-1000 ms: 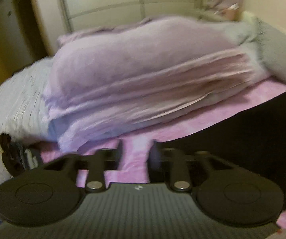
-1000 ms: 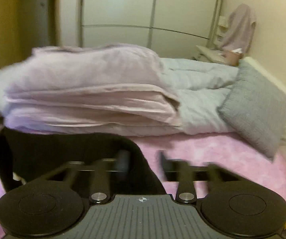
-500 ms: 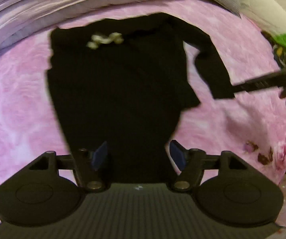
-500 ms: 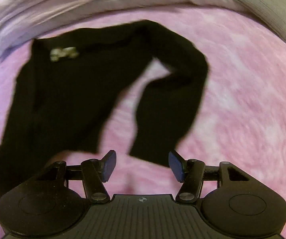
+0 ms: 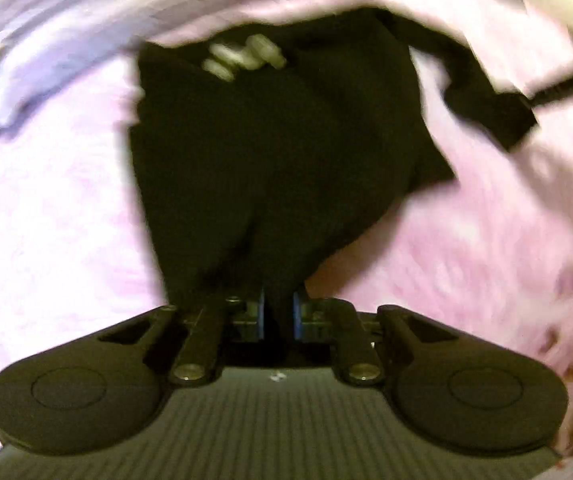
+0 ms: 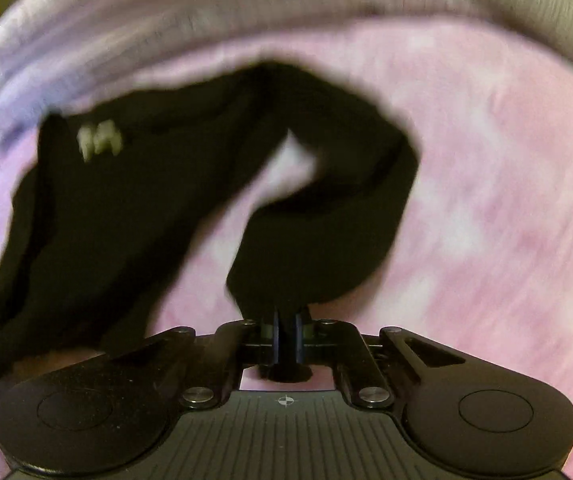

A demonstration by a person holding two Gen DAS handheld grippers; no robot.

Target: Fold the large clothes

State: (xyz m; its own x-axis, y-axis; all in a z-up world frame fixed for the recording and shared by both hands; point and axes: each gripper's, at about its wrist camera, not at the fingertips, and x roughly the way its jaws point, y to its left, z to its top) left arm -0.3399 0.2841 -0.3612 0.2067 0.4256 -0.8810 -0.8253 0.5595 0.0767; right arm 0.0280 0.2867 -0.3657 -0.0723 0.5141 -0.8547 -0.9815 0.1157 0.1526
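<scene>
Fingers clenched on both sides: left gripper point(image 5: 277, 316) pinches the hem of the black long-sleeved knit top point(image 5: 270, 152), right gripper point(image 6: 285, 338) pinches its sleeve cuff point(image 6: 286, 280). Top lies spread on the bed's pink mottled fleece blanket point(image 5: 58, 216), neck end toward 12 o'clock w/ a pale trim patch point(image 5: 242, 58) near the collar. My read: cuff's held so the sleeve can swing in across the body, hem's held to keep the body taut, i.e. first fold just starting. Both views are motion-blurred, so detail's rough. Bunched lilac duvet point(image 6: 126, 40) runs along 11 to 12 o'clock behind the top; grey ribbed pillow point(image 6: 546, 12) sits at approx 1 o'clock. Soft bed, so the fabric may drag.
</scene>
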